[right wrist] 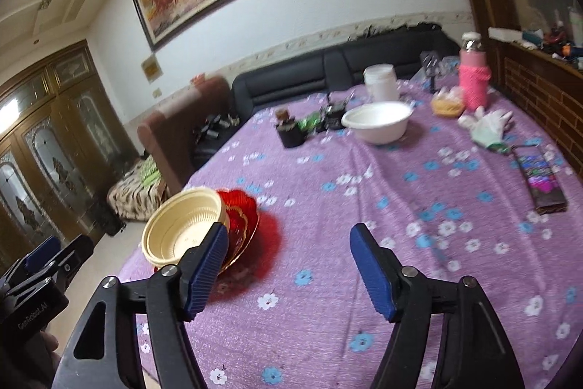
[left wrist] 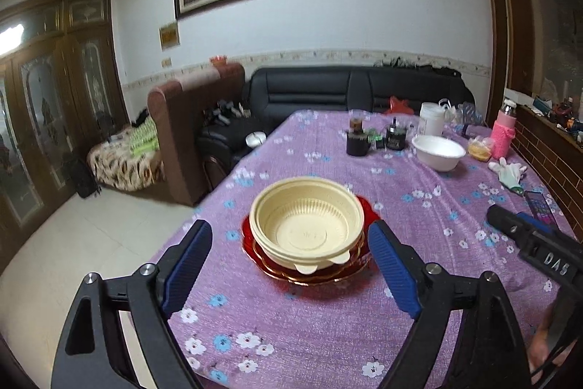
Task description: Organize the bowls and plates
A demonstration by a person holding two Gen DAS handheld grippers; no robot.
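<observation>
Cream plastic bowls (left wrist: pixel 308 228), two nested by the look of the doubled rims, sit on a stack of red plates (left wrist: pixel 317 274) near the left edge of the bench (left wrist: pixel 328 334), as the left wrist view shows. How many red plates lie under them I cannot count; at least two scalloped rims show. The left gripper (left wrist: pixel 291 265) hangs in front of this stack with its fingers wide and nothing between the pads. One white bowl (left wrist: pixel 438 152) stands apart toward the far right corner, among jars and a pink bottle (left wrist: pixel 504 133). The right gripper (left wrist: pixel 524 232) shows at the right edge of this view.

In the right wrist view the right gripper (right wrist: pixel 288 265) also has its fingers wide and empty, over bare purple cloth; the cream bowls (right wrist: pixel 182 228) and red plates (right wrist: pixel 242 217) lie just left of its left finger, not touching as far as I can tell. The white bowl (right wrist: pixel 377 121) stands well apart, toward the far edge.

My judgement: the stack is set down and released, and the one white bowl is left. The next move likely calls for a reach across to the far side, taking that bowl by its rim and bringing it onto the stack.
</observation>
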